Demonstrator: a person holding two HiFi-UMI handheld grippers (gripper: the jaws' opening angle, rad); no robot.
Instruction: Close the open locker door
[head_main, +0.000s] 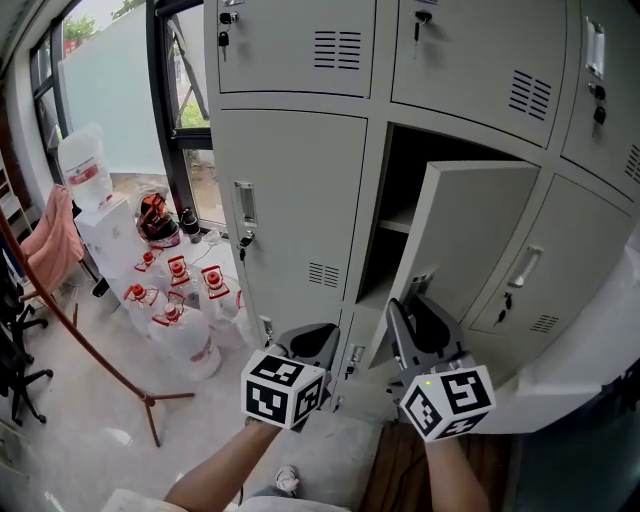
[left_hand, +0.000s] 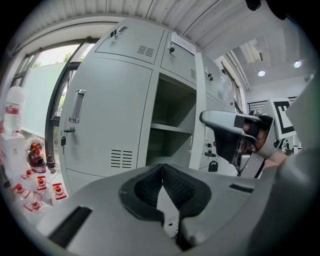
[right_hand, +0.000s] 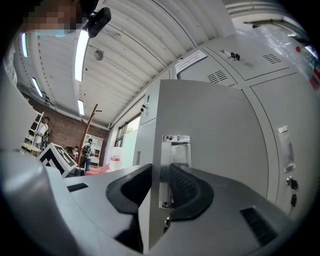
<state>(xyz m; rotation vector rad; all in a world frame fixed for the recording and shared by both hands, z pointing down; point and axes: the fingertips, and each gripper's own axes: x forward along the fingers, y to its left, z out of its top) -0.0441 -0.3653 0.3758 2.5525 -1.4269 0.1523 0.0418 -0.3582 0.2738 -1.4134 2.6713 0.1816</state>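
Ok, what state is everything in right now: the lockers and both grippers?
open locker door, swung partway out.
neighbouring locker door, shut, key in its lock.
right gripper, clamped on the open door's free edge.
left gripper, shut, empty.

**Water jugs crowd pale floor beside lockers**

A pale floor (head_main: 90, 420) fills the lower left of the head view. A cluster of red-capped water jugs (head_main: 185, 335) stands on it beside the grey lockers (head_main: 290, 200), with a coat stand's foot (head_main: 150, 403) below them and a black chair base (head_main: 20, 385) at the left edge.
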